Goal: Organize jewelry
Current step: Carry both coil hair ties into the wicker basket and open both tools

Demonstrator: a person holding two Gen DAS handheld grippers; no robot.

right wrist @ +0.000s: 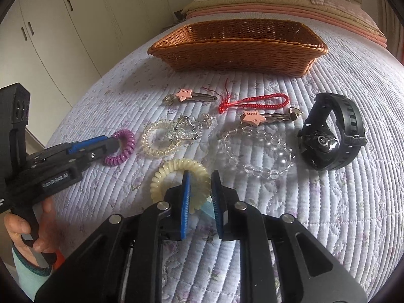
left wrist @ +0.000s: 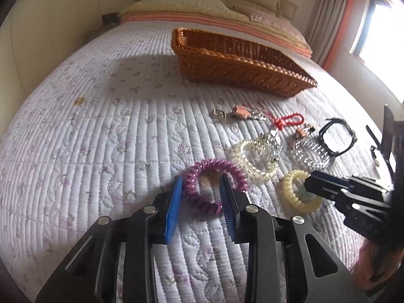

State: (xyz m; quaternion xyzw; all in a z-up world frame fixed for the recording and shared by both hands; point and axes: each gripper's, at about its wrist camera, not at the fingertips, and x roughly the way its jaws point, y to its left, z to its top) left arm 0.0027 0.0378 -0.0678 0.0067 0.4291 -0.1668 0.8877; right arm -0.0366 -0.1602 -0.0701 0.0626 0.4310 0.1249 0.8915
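A purple spiral hair tie [left wrist: 212, 184] lies on the quilted bed; my left gripper [left wrist: 200, 189] is open with one finger on each side of its near arc. It also shows in the right wrist view [right wrist: 121, 151]. A cream spiral hair tie [right wrist: 179, 179] lies under my right gripper [right wrist: 200, 184], whose open fingers straddle its near edge. Further off lie a clear spiral tie [right wrist: 161, 139], a clear bead bracelet [right wrist: 257, 151], a red cord [right wrist: 252, 101], two pink star clips [right wrist: 185, 94] and a black watch [right wrist: 333, 136].
A brown wicker basket [right wrist: 237, 48] stands on the bed [left wrist: 75, 151] behind the jewelry. Pillows and folded bedding lie at the headboard. White wardrobe doors [right wrist: 63, 25] are to the left, a window [left wrist: 378, 32] to the right.
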